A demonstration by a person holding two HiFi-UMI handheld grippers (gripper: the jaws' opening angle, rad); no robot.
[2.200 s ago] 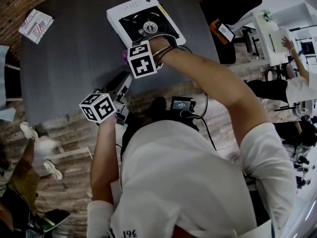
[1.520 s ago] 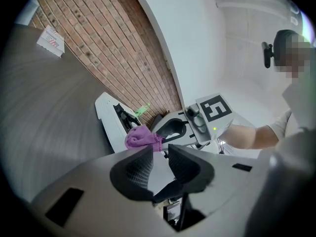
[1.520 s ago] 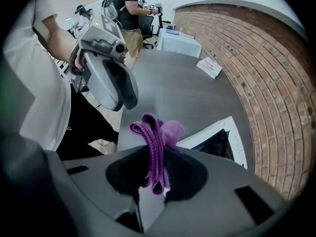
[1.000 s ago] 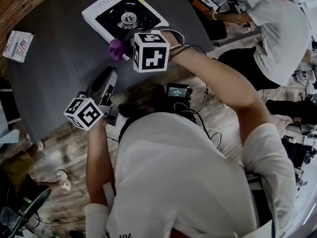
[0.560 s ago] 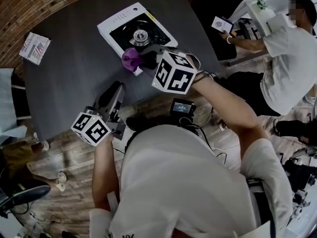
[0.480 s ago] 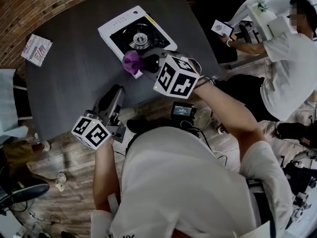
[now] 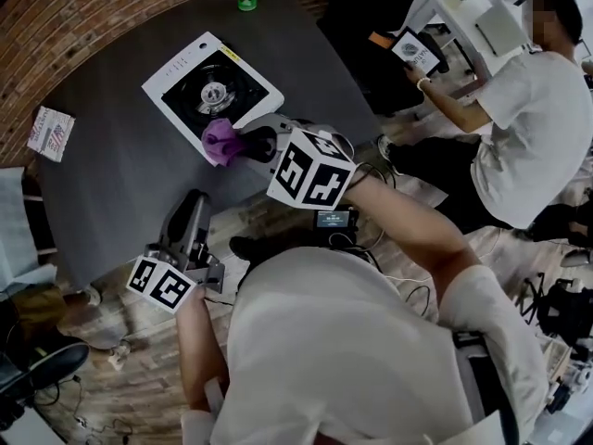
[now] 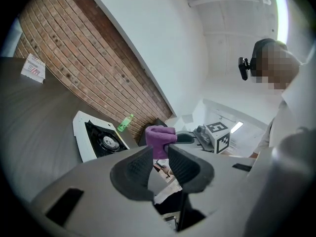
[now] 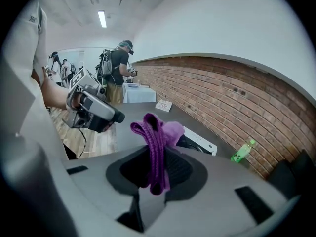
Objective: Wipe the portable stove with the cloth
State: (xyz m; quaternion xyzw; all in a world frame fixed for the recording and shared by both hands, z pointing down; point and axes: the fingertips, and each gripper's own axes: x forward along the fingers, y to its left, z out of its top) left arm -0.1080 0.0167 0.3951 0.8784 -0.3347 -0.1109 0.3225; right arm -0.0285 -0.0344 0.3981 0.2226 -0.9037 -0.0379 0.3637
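Cloth (image 7: 220,142): purple and bunched, pinched in the right gripper (image 7: 250,144) at the stove's near edge; its free end bulges out past the jaw tips toward the stove.
Stove (image 7: 211,83): a white casing around a black top with a round burner in the middle, lying flat on the dark table (image 7: 111,184).
Right gripper jaws: clamped on a fold of the cloth, as the right gripper view shows, with doubled layers squeezed between the pads and a loose puff above them.
Left gripper (image 7: 195,204): low over the table on the person's side of the stove, well apart from it; its jaws stand slightly apart with nothing between them. The cloth seen through the gap is the one the other gripper holds.
Contact: from the head view I cannot tell whether the cloth touches the stove's rim or hangs just above it.
How the cloth should handle: soft, light and limp. It will fold over itself and not push back, so the wiping face is likely whatever wad sticks out beyond the jaws.
Where to hold: the present grip on a thick fold looks sound. A thinner pinch could let the cloth slip out when it drags across the top.
How the stove should handle: rigid and fairly light, so it may slide on the table under a sideways wipe; the free left gripper could steady the casing's near side.
Risk: the cloth may snag on the raised burner parts.
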